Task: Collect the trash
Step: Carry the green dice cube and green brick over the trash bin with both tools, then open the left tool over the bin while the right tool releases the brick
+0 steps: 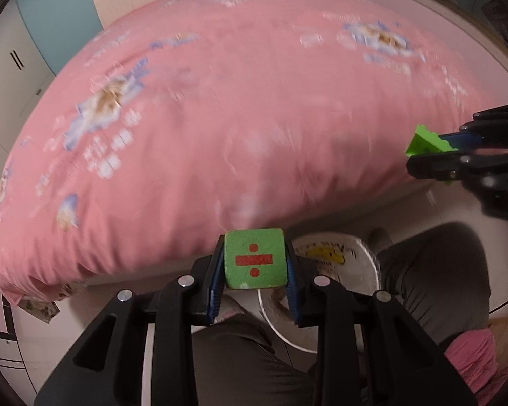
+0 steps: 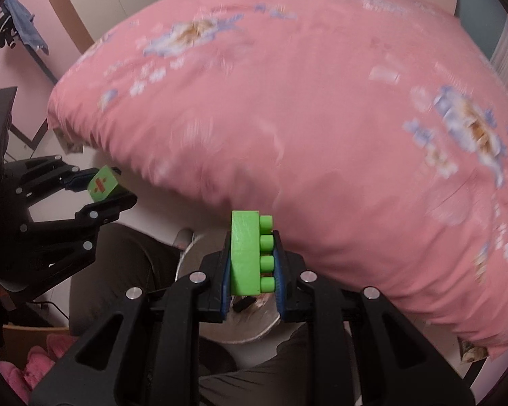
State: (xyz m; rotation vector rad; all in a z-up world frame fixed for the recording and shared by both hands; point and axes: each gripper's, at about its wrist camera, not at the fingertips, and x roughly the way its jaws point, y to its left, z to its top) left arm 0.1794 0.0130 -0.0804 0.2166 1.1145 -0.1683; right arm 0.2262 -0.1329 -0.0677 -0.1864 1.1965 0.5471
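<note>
Left wrist view: left gripper (image 1: pixel 254 264) clenched on a green cube (image 1: pixel 254 258) with a red division sign, blue pads pressed to both its sides. Below it, a white bin (image 1: pixel 369 264) between the person's dark-trousered legs (image 1: pixel 437 277). Pink quilt (image 1: pixel 220 101) fills the background.

Right wrist view: right gripper (image 2: pixel 252 264) clamped on a green studded brick (image 2: pixel 245 253), studs facing right, held above the bin (image 2: pixel 186 257). The other gripper and its cube (image 2: pixel 101 182) sit at left.
</note>
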